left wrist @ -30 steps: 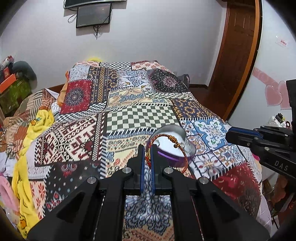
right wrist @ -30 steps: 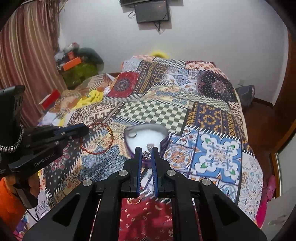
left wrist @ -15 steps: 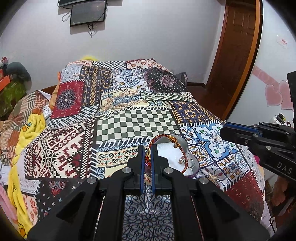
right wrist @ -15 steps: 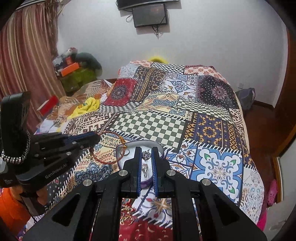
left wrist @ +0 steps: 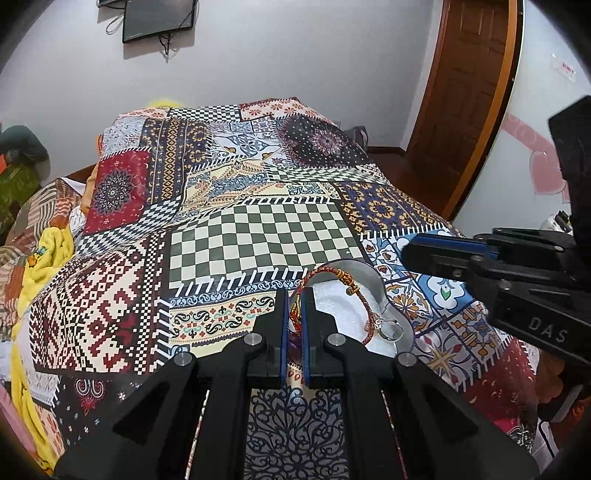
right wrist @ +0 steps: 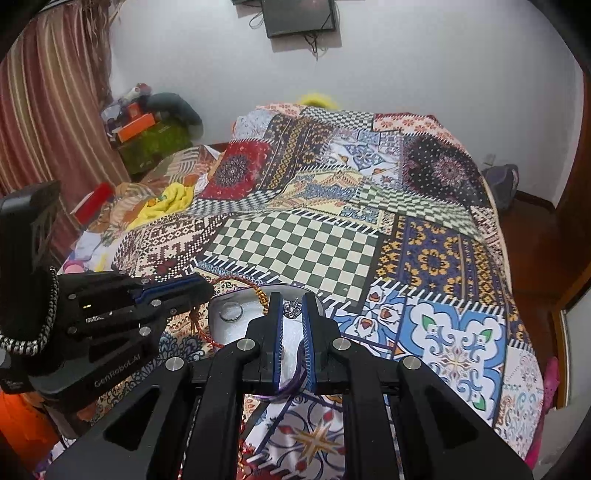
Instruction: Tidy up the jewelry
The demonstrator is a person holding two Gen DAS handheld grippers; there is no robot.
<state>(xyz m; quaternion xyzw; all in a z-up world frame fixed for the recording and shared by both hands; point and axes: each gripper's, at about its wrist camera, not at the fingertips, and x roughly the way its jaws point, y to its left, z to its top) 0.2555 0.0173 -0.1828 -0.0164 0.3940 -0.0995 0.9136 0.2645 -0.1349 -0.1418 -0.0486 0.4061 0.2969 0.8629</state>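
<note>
My left gripper [left wrist: 294,295] is shut on a red and gold braided bracelet [left wrist: 334,275], which hangs over a heart-shaped jewelry box [left wrist: 369,280] with a white foam lining. A silver ring [left wrist: 391,330] lies in the box. My right gripper [right wrist: 293,301] is shut on a small silver pendant [right wrist: 291,307] and holds it above the same box [right wrist: 229,334]. In the right wrist view the ring [right wrist: 231,313] and the bracelet [right wrist: 199,325] show beside the left gripper [right wrist: 207,290]. The right gripper also shows in the left wrist view [left wrist: 410,253].
The box rests on a bed with a patchwork quilt [left wrist: 258,236]. A yellow cloth [left wrist: 40,258] and clutter lie at the left. A wooden door [left wrist: 469,92] stands at the right. A screen [right wrist: 299,16] hangs on the far wall.
Both grippers have moved forward and down toward the open box. The bracelet and the pendant now sit over its white lining.
</note>
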